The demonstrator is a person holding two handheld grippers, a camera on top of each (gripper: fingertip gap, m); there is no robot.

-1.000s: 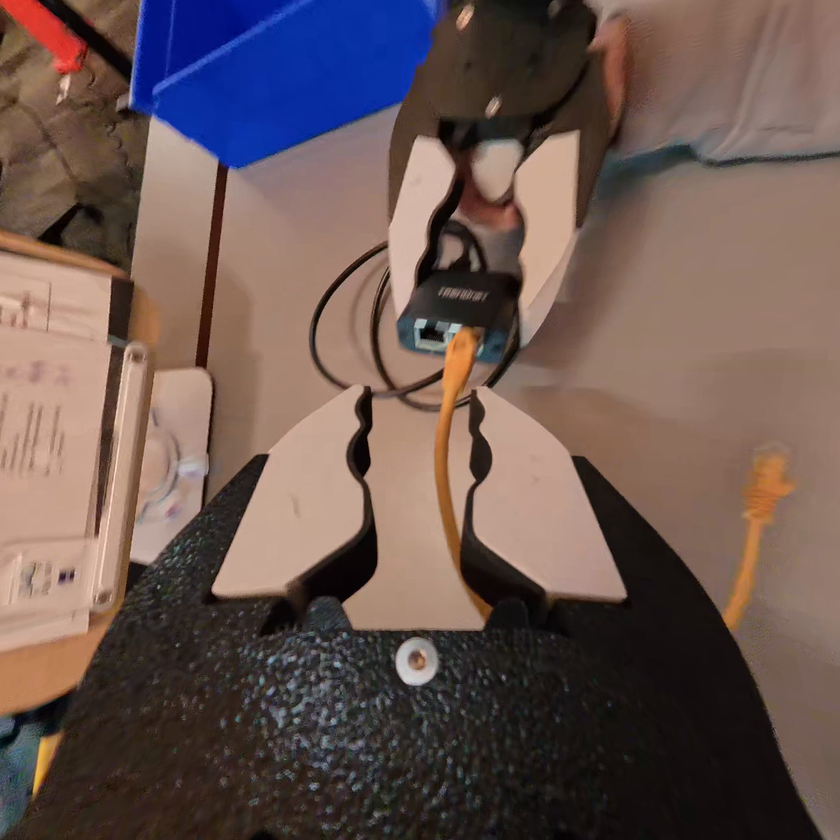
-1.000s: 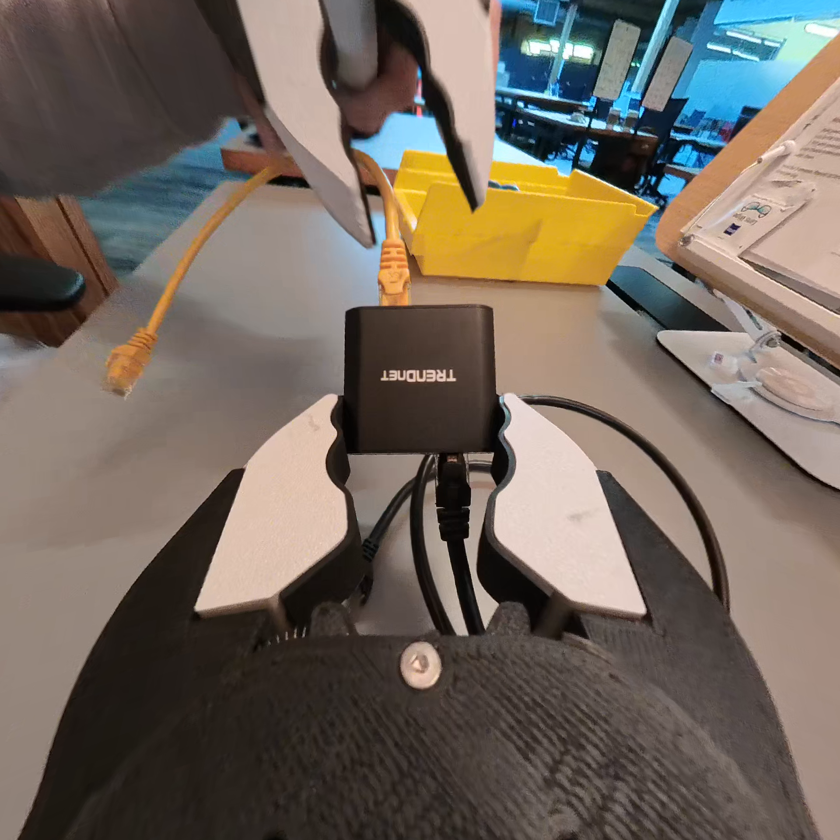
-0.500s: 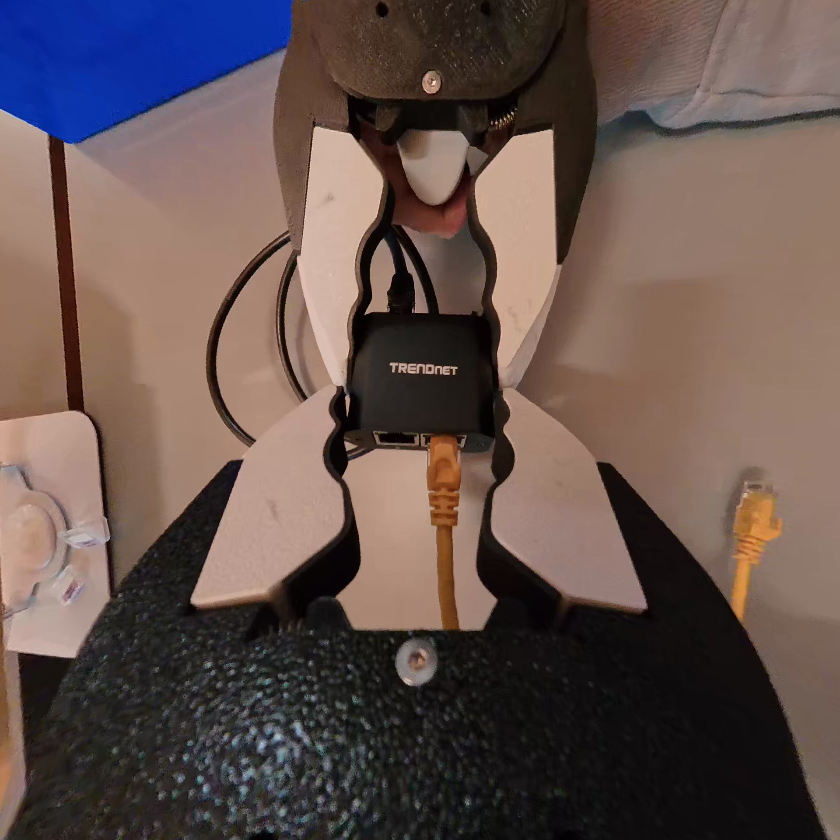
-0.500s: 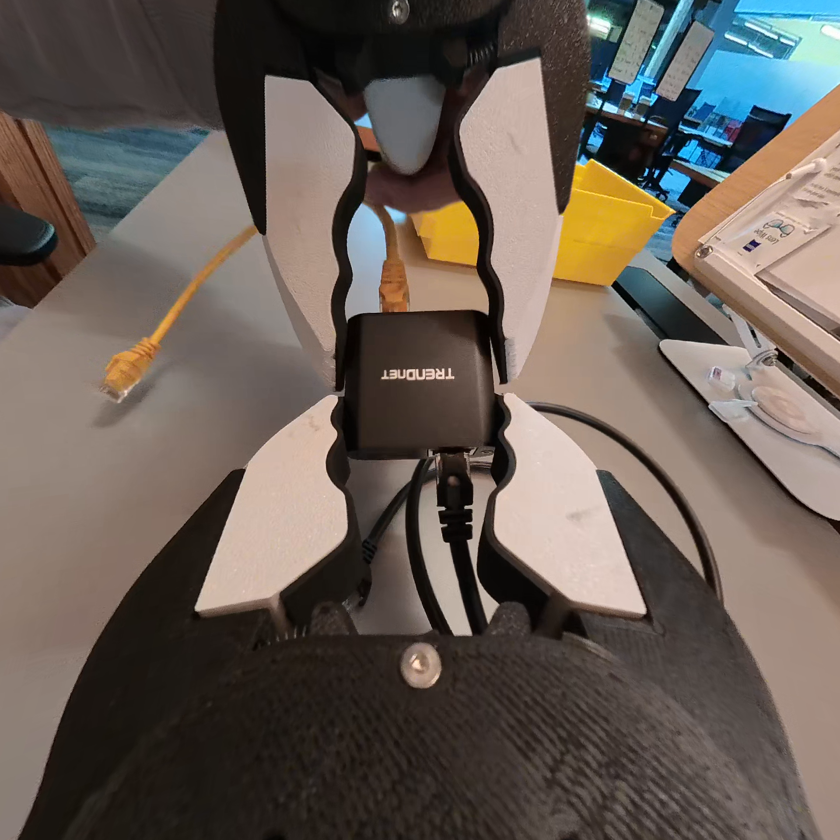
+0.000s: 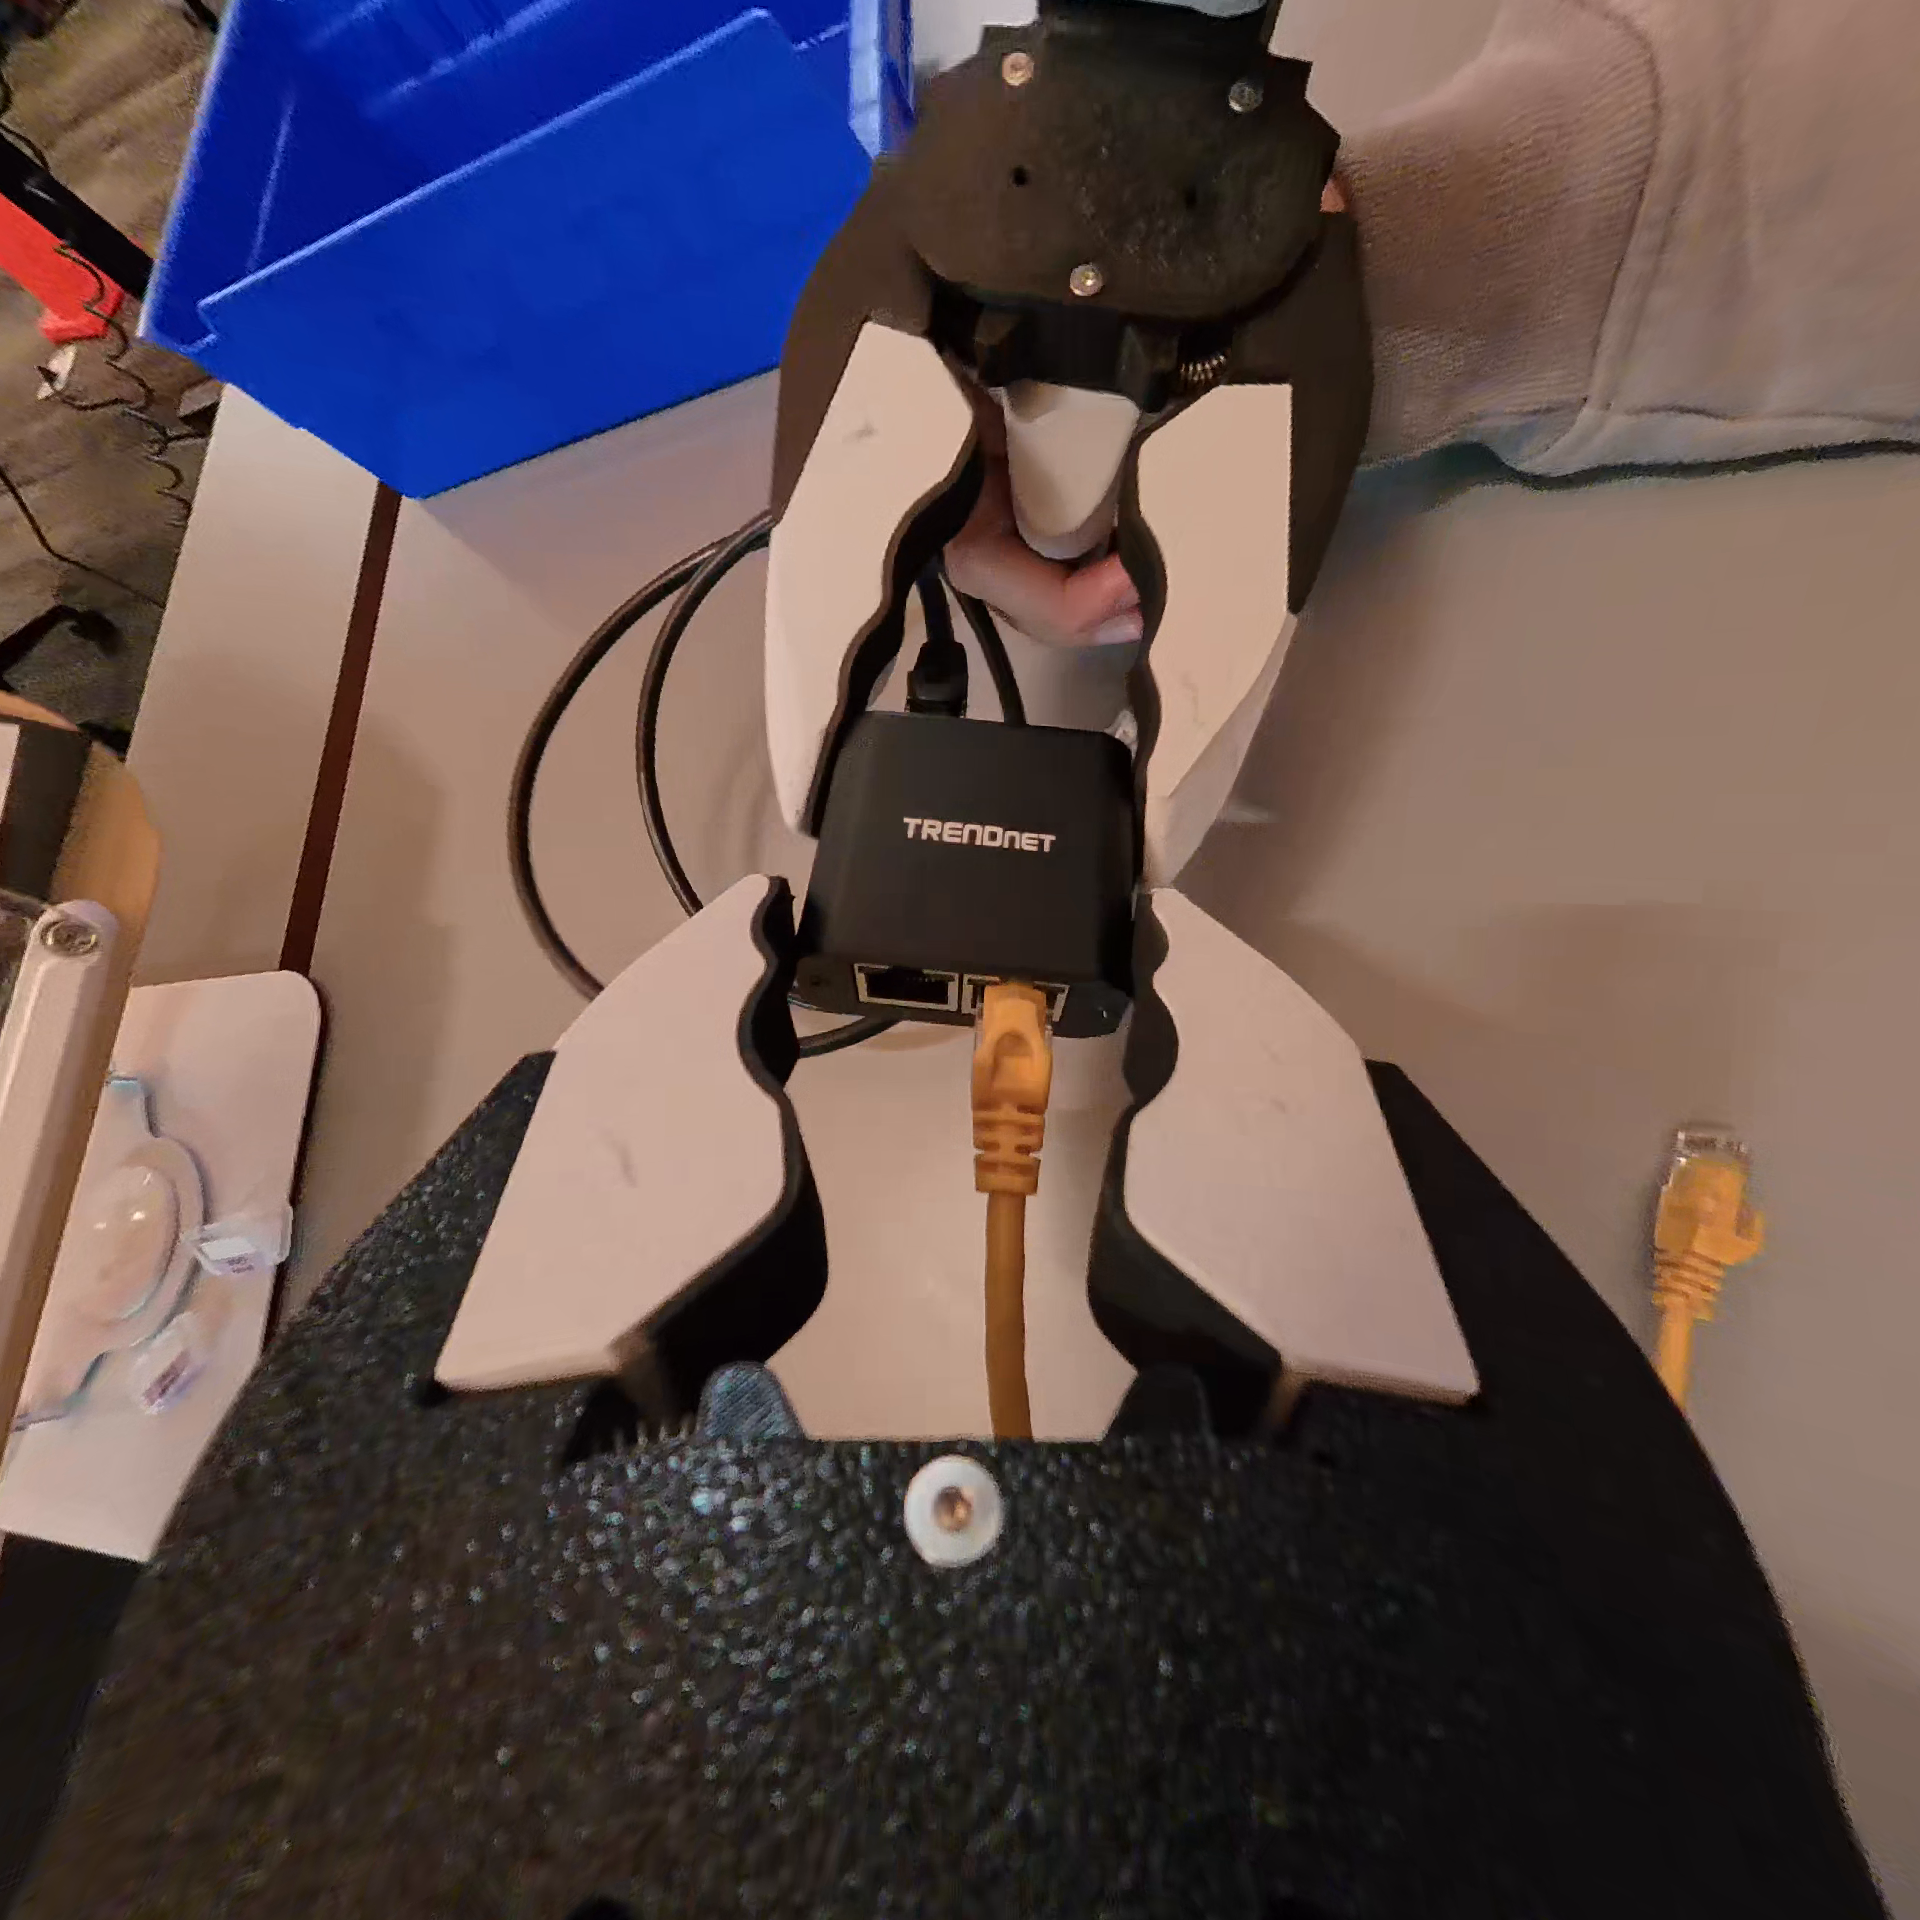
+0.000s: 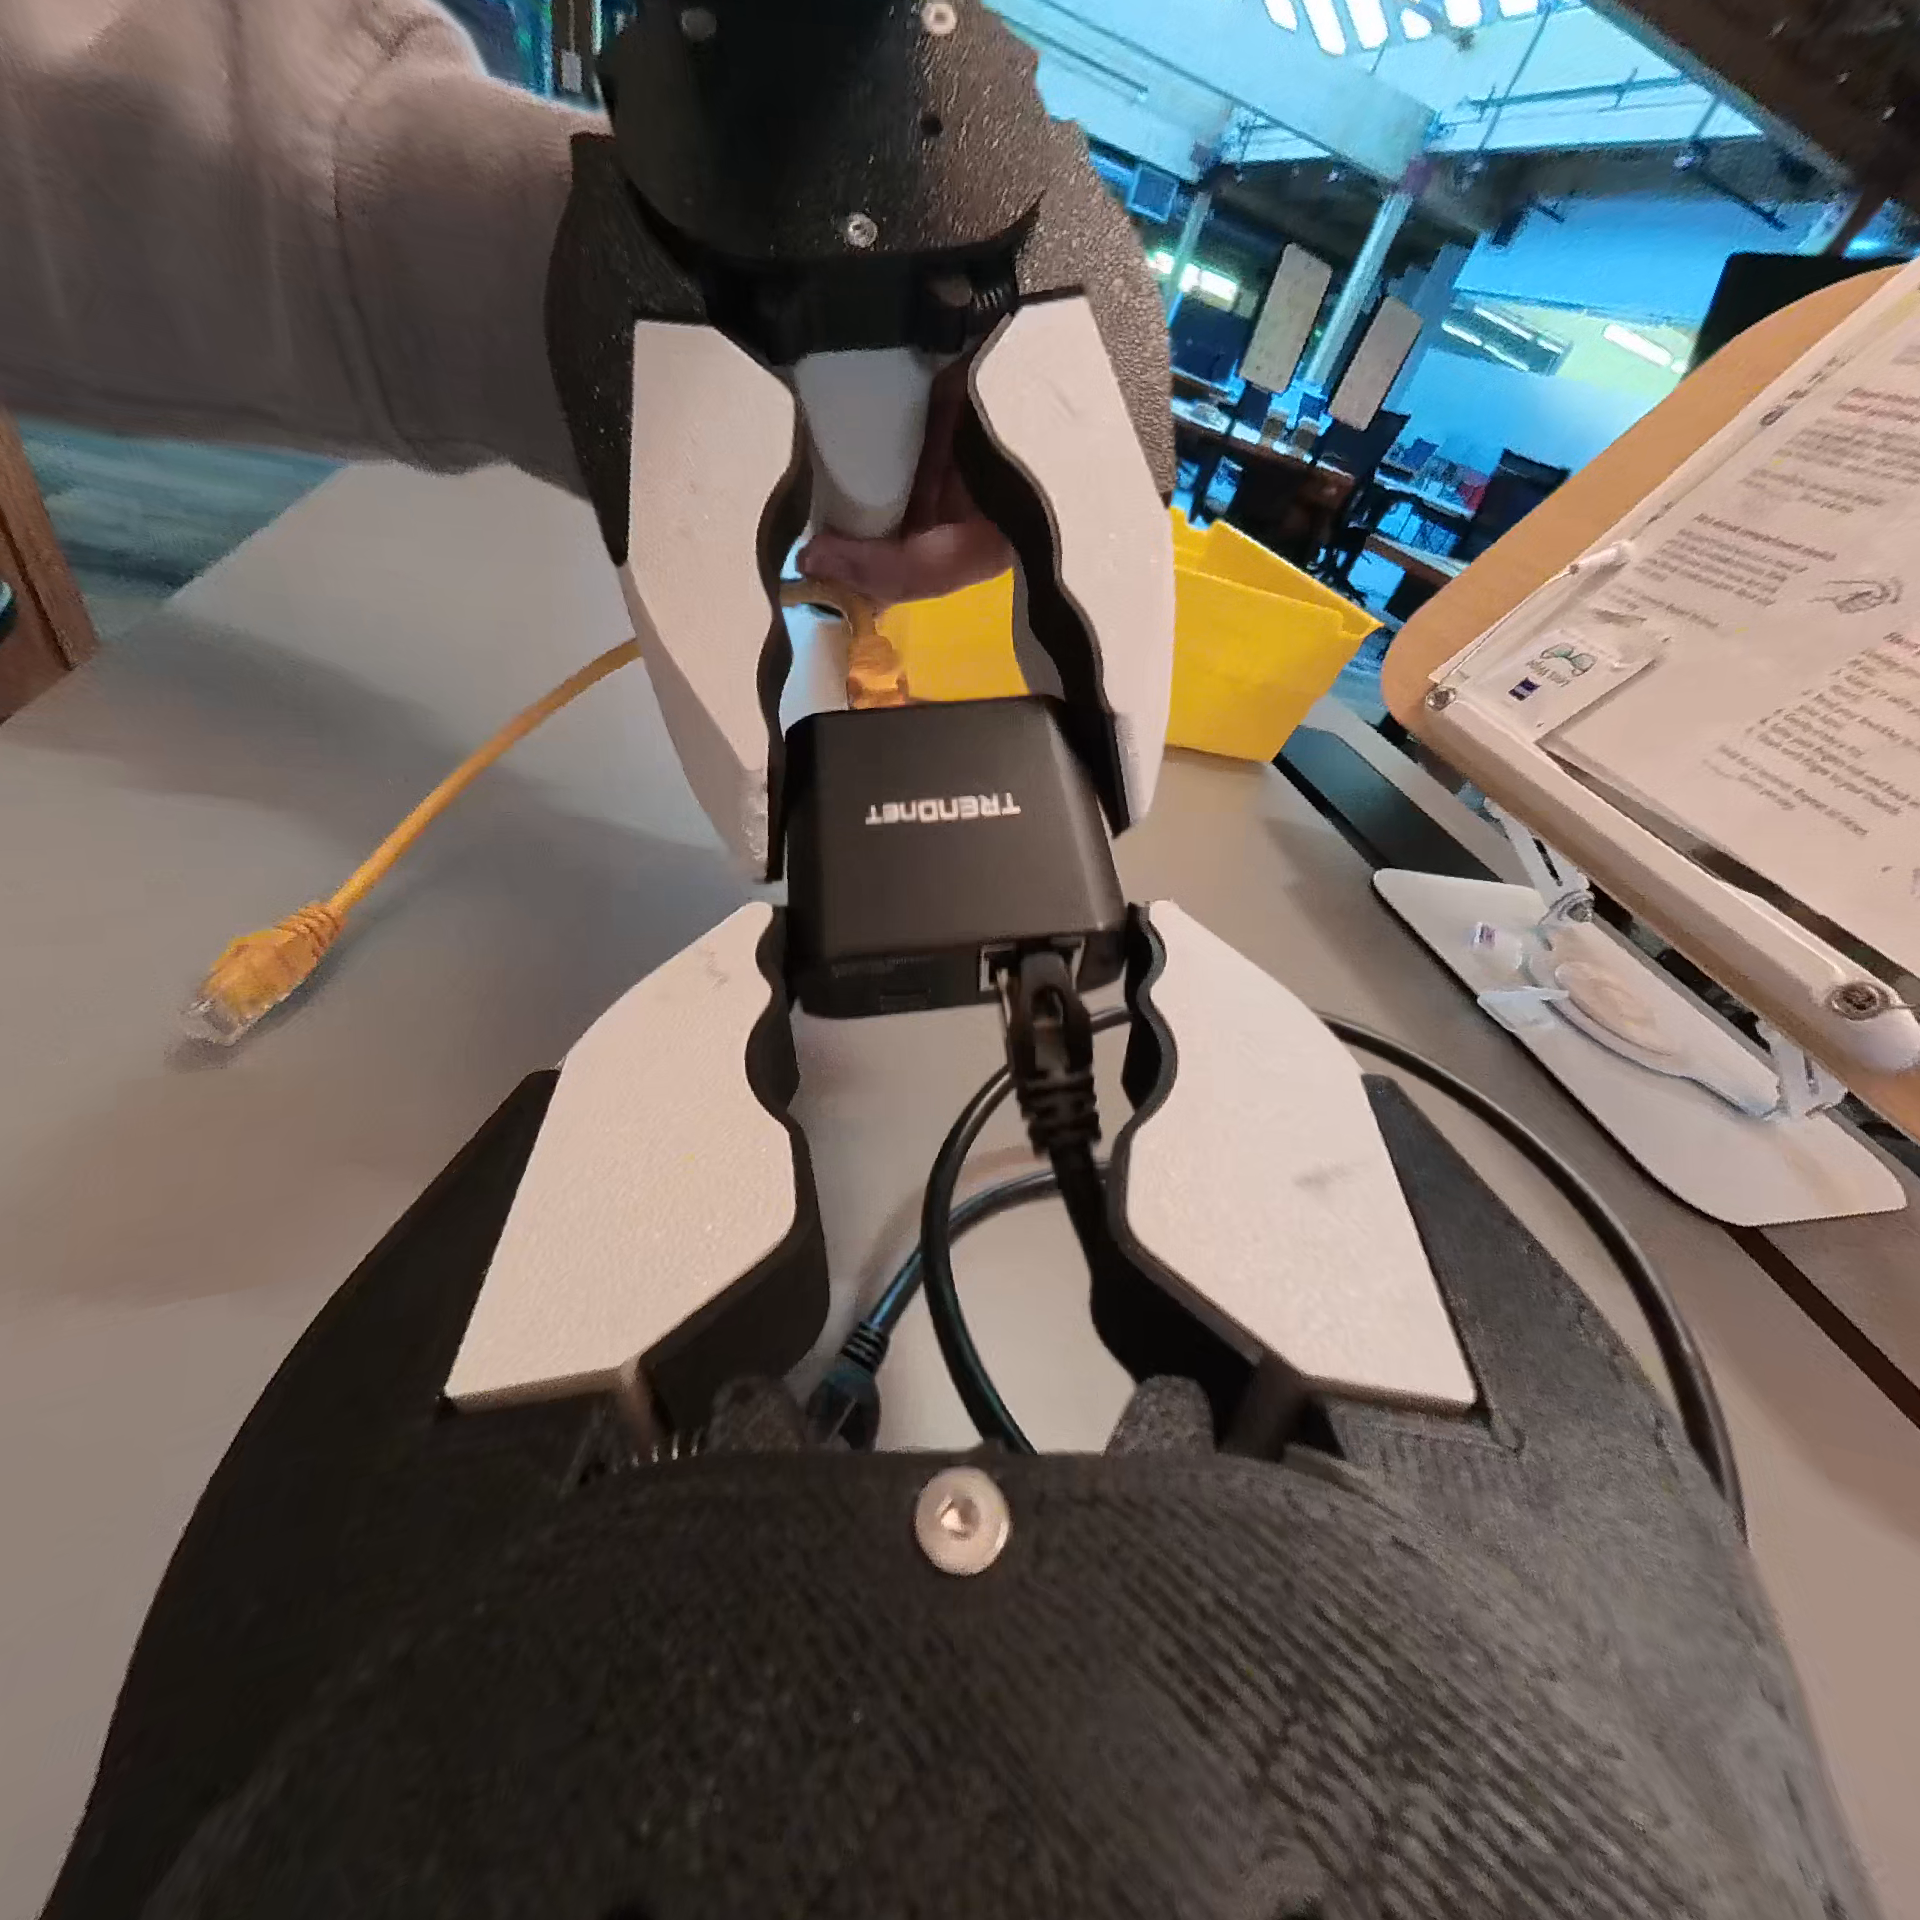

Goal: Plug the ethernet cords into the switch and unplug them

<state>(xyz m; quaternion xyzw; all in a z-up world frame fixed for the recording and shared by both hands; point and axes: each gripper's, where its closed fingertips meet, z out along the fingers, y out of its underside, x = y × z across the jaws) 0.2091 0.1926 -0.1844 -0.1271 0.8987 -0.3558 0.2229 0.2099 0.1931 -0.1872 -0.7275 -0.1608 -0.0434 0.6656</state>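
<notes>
A small black switch (image 5: 966, 894) sits on the grey table, held from both ends. My right gripper (image 6: 961, 914) is shut on its back end, where a black cable (image 6: 1055, 1081) is plugged in. My left gripper (image 5: 961, 904) faces it, and its fingertips press on both sides of the switch's front end. One orange ethernet cord (image 5: 1006, 1091) is plugged into the right front port and runs back between the left fingers. The left front port is empty. A second orange cord's plug (image 5: 1704, 1216) lies loose on the table, also in the right wrist view (image 6: 260, 966).
A blue bin (image 5: 499, 260) stands beyond the switch in the left wrist view. A yellow bin (image 6: 1257, 644) stands behind the left gripper in the right wrist view. A tilted document stand (image 6: 1714, 644) with a white base (image 6: 1662, 1143) is beside the switch. The black cable loops on the table (image 5: 582, 748). Left and right tips are no more than a few centimetres apart.
My left gripper opened wider and moved forward along the plugged orange cord until its fingertips closed around the switch's front end. The right gripper kept holding the switch.
</notes>
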